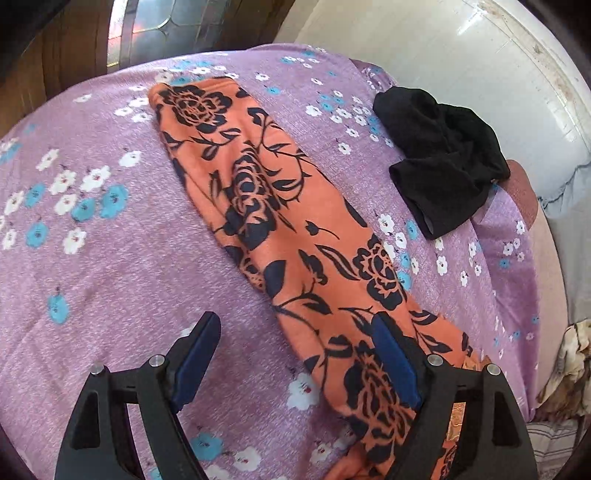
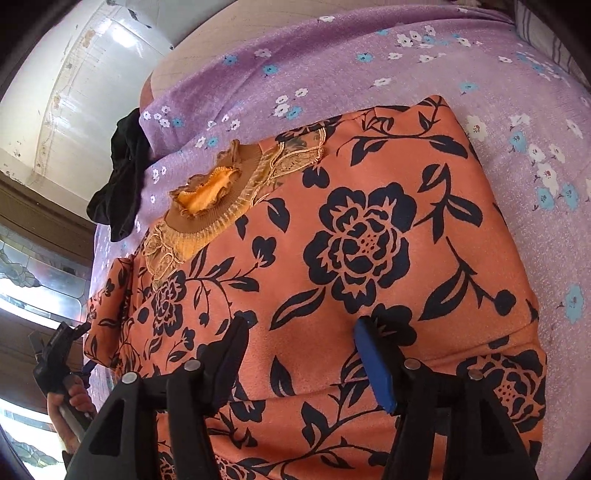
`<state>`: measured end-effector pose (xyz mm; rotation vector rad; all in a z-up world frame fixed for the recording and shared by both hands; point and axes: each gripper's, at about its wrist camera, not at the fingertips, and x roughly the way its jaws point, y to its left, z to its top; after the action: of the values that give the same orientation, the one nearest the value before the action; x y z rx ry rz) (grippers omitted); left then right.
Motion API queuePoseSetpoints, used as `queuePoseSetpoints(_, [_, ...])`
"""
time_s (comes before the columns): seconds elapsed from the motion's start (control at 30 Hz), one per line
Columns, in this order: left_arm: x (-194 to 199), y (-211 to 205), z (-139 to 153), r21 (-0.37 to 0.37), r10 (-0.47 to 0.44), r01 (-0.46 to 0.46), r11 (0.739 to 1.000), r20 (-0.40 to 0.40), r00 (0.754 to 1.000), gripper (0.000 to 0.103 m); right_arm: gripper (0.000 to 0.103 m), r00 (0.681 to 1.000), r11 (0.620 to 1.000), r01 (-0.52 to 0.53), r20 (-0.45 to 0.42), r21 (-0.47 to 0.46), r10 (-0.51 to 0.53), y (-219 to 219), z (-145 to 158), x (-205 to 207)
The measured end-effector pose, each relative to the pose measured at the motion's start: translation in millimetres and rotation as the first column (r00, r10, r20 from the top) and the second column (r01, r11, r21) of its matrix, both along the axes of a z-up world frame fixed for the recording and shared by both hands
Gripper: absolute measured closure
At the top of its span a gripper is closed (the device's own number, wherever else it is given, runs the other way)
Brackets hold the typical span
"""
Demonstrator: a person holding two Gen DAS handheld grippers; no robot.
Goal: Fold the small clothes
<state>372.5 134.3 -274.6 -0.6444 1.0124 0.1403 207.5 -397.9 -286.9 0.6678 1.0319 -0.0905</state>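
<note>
An orange garment [image 1: 295,236] printed with dark navy roses lies on a purple flowered bedsheet [image 1: 110,258]. The left wrist view shows it as a long folded strip running from upper left to lower right. My left gripper [image 1: 295,319] hangs open over its near end, one finger above the cloth and the other above the sheet. In the right wrist view the garment's body [image 2: 354,258] lies flat, with a lace collar [image 2: 221,199] at the far left. My right gripper [image 2: 302,323] stands open just over the cloth and pinches nothing.
A crumpled black garment [image 1: 439,162] [image 2: 122,181] lies near the bed's edge by a white wall [image 1: 498,74]. A wooden door with patterned glass [image 1: 155,29] stands beyond the bed. A hand [image 2: 70,406] holds the other gripper at lower left in the right wrist view.
</note>
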Motion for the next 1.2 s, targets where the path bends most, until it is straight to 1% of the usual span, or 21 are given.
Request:
queuePoseSetpoints(0.07, [9.0,-5.6,-2.1,-0.014,-0.030,0.030,0.999,0.004,1.000,0.056,0.038,1.000,1.000,0.000,0.003,-0.011,0.000,1.6,0.0,1.7])
queuePoseSetpoints(0.1, [14.1,-9.6,-3.7,-0.010,-0.054,0.053,0.999,-0.009,0.999,0.082,0.037,1.000,1.000,0.002,0.005,-0.016,-0.002,2.1,-0.1,2.4])
queuePoseSetpoints(0.13, [16.6,-12.8,-4.0,0.000,-0.066,0.066,0.998,-0.016,0.998,0.091,0.038,1.000,1.000,0.004,0.006,-0.021,-0.003,2.7,0.1,2.9])
queuePoseSetpoints(0.2, [13.8,-19.7,3.1,0.055,-0.058,0.058,0.997,-0.009,0.998,0.095,0.038,1.000,0.999,0.005,0.010,-0.033,-0.004,4.0,0.7,3.7])
queuePoseSetpoints(0.33, [-5.1,-50.1,55.7,0.226,-0.133,0.099,0.969,0.143,0.981,0.096,0.038,1.000,0.999,0.014,0.022,-0.028,-0.014,2.5,3.4,3.3])
queuePoseSetpoints(0.4, [-20.1,-77.1,82.7,0.289,-0.230,0.162,0.944,0.219,0.948,0.096,0.038,0.999,1.000,0.027,0.032,0.000,-0.027,-1.7,5.1,1.7])
queuePoseSetpoints(0.47, [-38.2,-113.5,102.1,0.360,-0.339,0.235,0.903,0.261,0.904,0.096,0.038,0.998,0.999,0.043,0.040,0.023,-0.044,-6.9,7.6,-0.6])
queuePoseSetpoints(0.53, [-60.2,-160.8,110.8,0.468,-0.463,0.307,0.829,0.266,0.845,0.096,0.038,0.996,0.997,0.068,0.056,0.025,-0.070,-13.3,12.8,-3.6])
queuePoseSetpoints(0.63, [-103.3,-236.3,100.7,0.615,-0.654,0.418,0.668,0.219,0.724,0.096,0.038,0.989,0.994,0.113,0.093,0.014,-0.114,-24.1,22.1,-8.7])
queuePoseSetpoints(0.67, [-118.3,-261.8,89.5,0.658,-0.711,0.455,0.601,0.179,0.680,0.096,0.038,0.986,0.992,0.129,0.104,0.008,-0.129,-28.0,25.3,-10.5])
queuePoseSetpoints(0.73, [-139.1,-301.6,58.2,0.718,-0.785,0.515,0.467,0.069,0.616,0.092,0.038,0.980,0.988,0.157,0.125,0.003,-0.156,-36.6,31.4,-14.4])
queuePoseSetpoints(0.8, [-151.1,-324.9,23.5,0.727,-0.815,0.588,0.356,-0.066,0.576,0.092,0.038,0.974,0.984,0.179,0.145,0.000,-0.177,-45.2,37.0,-18.1])
queuePoseSetpoints(0.83, [-151.2,-327.6,9.1,0.715,-0.811,0.617,0.329,-0.121,0.572,0.088,0.038,0.971,0.982,0.190,0.151,-0.002,-0.187,-49.0,39.3,-19.7])
queuePoseSetpoints(0.87, [-152.1,-326.5,0.0,0.693,-0.806,0.647,0.320,-0.160,0.570,0.085,0.038,0.968,0.980,0.198,0.155,0.000,-0.196,-52.9,41.2,-21.3])
queuePoseSetpoints(0.9, [-153.4,-320.3,-2.7,0.666,-0.802,0.668,0.331,-0.174,0.571,0.081,0.038,0.966,0.979,0.206,0.158,0.006,-0.204,-56.5,42.3,-22.7])
queuePoseSetpoints(0.97, [-154.6,-302.4,8.0,0.619,-0.792,0.679,0.395,-0.145,0.593,0.068,0.038,0.962,0.975,0.219,0.162,0.029,-0.220,-63.1,43.3,-25.7])
queuePoseSetpoints(1.0, [-155.8,-290.1,18.3,0.591,-0.784,0.676,0.441,-0.113,0.610,0.052,0.038,0.961,0.974,0.221,0.162,0.039,-0.225,-64.8,43.6,-26.4])
queuePoseSetpoints(1.03, [-157.6,-276.1,29.6,0.550,-0.772,0.668,0.501,-0.066,0.632,0.035,0.038,0.961,0.975,0.219,0.163,0.045,-0.223,-65.0,43.8,-26.7])
queuePoseSetpoints(1.07, [-160.7,-261.0,40.2,0.503,-0.759,0.661,0.556,-0.016,0.651,0.029,0.038,0.962,0.976,0.213,0.165,0.047,-0.218,-63.4,44.2,-26.0])
queuePoseSetpoints(1.13, [-167.5,-224.7,57.9,0.398,-0.719,0.639,0.659,0.083,0.690,0.023,0.038,0.966,0.982,0.181,0.178,0.052,-0.187,-54.9,45.3,-23.3])
queuePoseSetpoints(1.2, [-168.2,-193.1,66.2,0.369,-0.660,0.582,0.725,0.128,0.740,0.023,0.038,0.969,0.992,0.103,0.220,0.074,-0.117,-38.9,49.0,-20.2])
